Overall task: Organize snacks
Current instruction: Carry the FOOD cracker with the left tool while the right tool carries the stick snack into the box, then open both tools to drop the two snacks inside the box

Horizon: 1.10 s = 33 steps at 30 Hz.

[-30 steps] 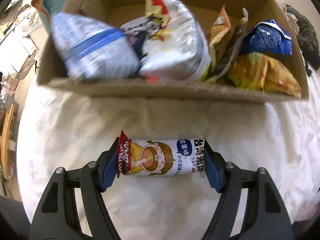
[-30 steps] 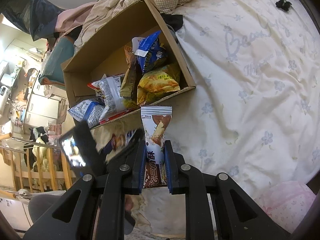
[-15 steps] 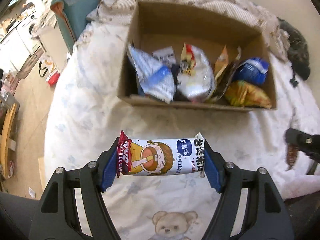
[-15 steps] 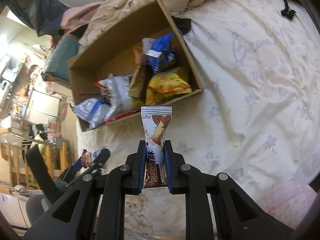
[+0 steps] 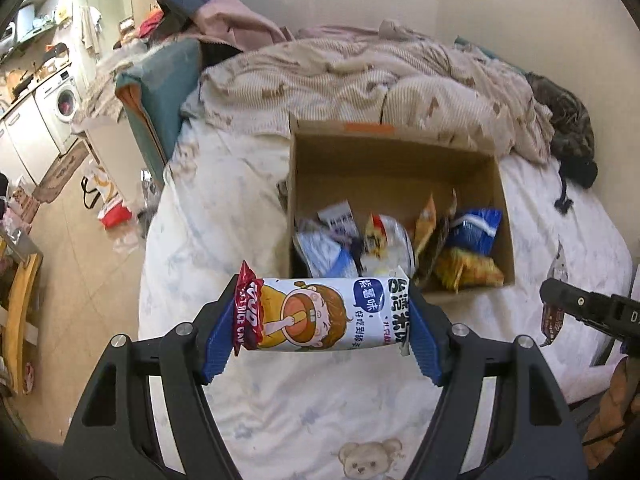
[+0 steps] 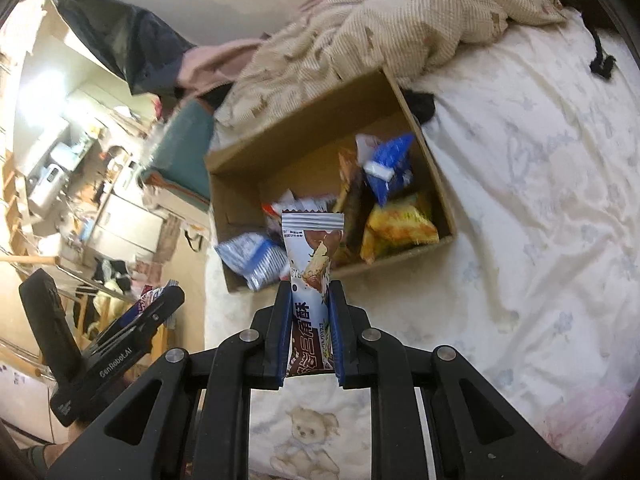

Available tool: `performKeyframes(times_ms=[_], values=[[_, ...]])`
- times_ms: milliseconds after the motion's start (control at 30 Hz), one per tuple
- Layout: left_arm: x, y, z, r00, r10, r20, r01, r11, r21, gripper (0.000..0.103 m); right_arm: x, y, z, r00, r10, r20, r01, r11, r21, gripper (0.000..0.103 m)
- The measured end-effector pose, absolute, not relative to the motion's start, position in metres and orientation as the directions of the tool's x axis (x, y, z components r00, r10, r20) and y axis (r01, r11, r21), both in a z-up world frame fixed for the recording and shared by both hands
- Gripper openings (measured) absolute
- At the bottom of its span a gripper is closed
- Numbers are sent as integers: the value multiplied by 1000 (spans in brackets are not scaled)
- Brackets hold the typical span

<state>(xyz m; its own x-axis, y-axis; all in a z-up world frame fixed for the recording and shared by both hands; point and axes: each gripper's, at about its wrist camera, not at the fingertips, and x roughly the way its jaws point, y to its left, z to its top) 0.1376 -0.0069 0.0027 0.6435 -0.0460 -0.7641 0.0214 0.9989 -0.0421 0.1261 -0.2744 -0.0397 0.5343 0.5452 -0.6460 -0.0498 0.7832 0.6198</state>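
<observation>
Gripping: left fingers wide on rice-cake pack | right fingers narrow on wafer packet

Back half of the cardboard box sits bare, snack bags crowding its front wall; open bed stretches right

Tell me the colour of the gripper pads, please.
Blue pads, clearest in the left wrist view.
</observation>
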Motion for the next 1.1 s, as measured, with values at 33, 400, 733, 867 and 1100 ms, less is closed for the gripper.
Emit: performKeyframes(times_ms=[33, 400, 733, 867, 1100], values=[[141, -6, 6, 649, -48, -759, 22, 999, -45, 71, 130, -274, -37, 542, 545, -639, -58, 783, 619, 18], [184, -18, 16, 672, -76, -737, 70, 997, -39, 71, 169, -278, -32, 583, 506, -636, -37, 798, 601, 18], [224, -31, -5, 639, -89, -764, 74, 996, -54, 71, 212, -269, -46, 557, 478, -679, -24, 827, 562, 18], [237, -34, -17, 633, -80, -770, 79, 996, -39, 71, 225, -260, -50, 548, 473, -690, -40, 839, 543, 18], [250, -34, -32, 637, -55, -769, 64, 998, -18, 72, 243, -246, -60, 518, 476, -711, -48, 846, 531, 18]])
